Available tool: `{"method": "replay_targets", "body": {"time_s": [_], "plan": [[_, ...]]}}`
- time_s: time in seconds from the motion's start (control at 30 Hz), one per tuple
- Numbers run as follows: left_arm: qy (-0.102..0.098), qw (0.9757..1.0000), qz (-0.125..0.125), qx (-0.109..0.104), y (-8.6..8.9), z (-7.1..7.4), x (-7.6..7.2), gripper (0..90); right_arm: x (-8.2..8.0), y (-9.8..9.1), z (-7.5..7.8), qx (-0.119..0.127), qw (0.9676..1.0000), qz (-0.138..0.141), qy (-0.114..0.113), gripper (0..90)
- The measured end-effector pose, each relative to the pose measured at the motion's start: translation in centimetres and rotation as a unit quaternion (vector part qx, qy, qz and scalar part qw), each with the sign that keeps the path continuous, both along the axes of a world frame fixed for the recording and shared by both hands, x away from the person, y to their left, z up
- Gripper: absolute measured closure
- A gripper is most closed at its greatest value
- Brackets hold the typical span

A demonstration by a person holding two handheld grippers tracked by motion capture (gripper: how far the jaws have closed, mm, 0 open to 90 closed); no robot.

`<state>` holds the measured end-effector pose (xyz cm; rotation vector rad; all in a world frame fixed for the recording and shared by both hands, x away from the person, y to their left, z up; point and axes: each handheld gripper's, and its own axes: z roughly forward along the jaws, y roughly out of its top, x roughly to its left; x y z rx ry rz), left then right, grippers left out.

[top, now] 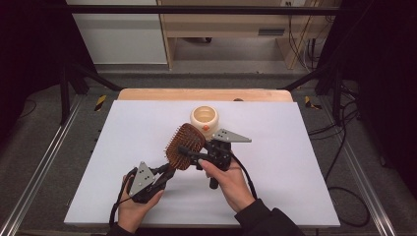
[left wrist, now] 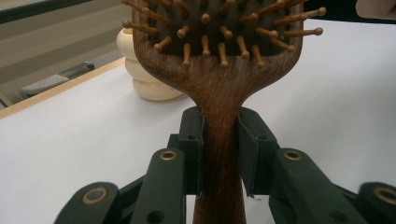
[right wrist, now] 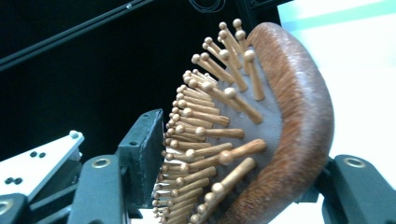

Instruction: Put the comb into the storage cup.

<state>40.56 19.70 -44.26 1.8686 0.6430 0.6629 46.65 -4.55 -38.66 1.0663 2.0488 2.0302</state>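
Note:
A brown wooden hairbrush (top: 186, 146) with wooden pins is held above the white table top (top: 123, 147). My left gripper (top: 164, 173) is shut on its handle; in the left gripper view the two pads (left wrist: 191, 140) press the handle's sides below the brush head (left wrist: 219, 79). My right gripper (top: 189, 153) comes from the right and spans the head. In the right gripper view one pad (right wrist: 144, 154) meets the pin tips and the other jaw sits behind the rounded back of the brush (right wrist: 299, 116).
A cream ribbed pot (top: 204, 118) stands just behind the brush near the table's middle, also seen as a cream pot (left wrist: 140, 70) in the left gripper view. A wooden table edge (top: 206, 94) runs along the back. Dark frame rails flank both sides.

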Motion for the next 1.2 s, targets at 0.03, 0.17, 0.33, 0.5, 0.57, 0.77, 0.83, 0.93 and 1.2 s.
{"method": "replay_targets", "body": {"time_s": [0.03,0.17,0.33,0.5,0.57,0.77,0.83,0.93,1.2], "plan": [[0.0,1.0,0.0,0.0,0.0,0.0,0.0,72.8,0.0,-0.1,0.0,0.002,1.0,0.002,0.003,41.5],[-0.002,1.0,0.0,-0.004,0.0,0.0,0.0,72.8,0.1,-0.2,0.1,0.021,0.9996,0.009,0.015,47.3],[0.0,1.0,0.001,-0.007,0.0,-0.2,0.1,72.7,-0.2,0.1,0.4,0.016,0.9998,0.012,0.002,50.8],[0.005,0.9998,0.002,-0.017,0.0,-0.4,0.3,72.3,-0.3,0.2,0.5,0.021,0.9997,0.01,0.011,52.3],[0.005,0.9997,0.001,-0.023,0.0,-0.4,0.3,71.9,-0.2,0.2,0.6,0.023,0.9996,0.006,0.014,52.7],[0.019,0.9986,0.012,-0.049,0.6,-0.8,0.5,60.6,-0.1,-0.1,0.9,0.023,0.9997,-0.005,0.005,52.8],[0.019,0.9979,0.025,-0.056,0.8,-0.9,0.5,51.4,0.1,-0.6,1.2,0.027,0.9995,-0.012,0.002,52.7],[0.01,0.9962,0.044,-0.074,1.5,-0.7,0.5,41.7,0.5,-1.7,2.0,0.022,0.9992,-0.031,-0.008,52.6],[0.014,0.9876,0.124,-0.094,4.4,-0.9,1.4,17.3,1.5,-3.3,3.6,0.015,0.9984,-0.052,-0.018,52.3]]}}
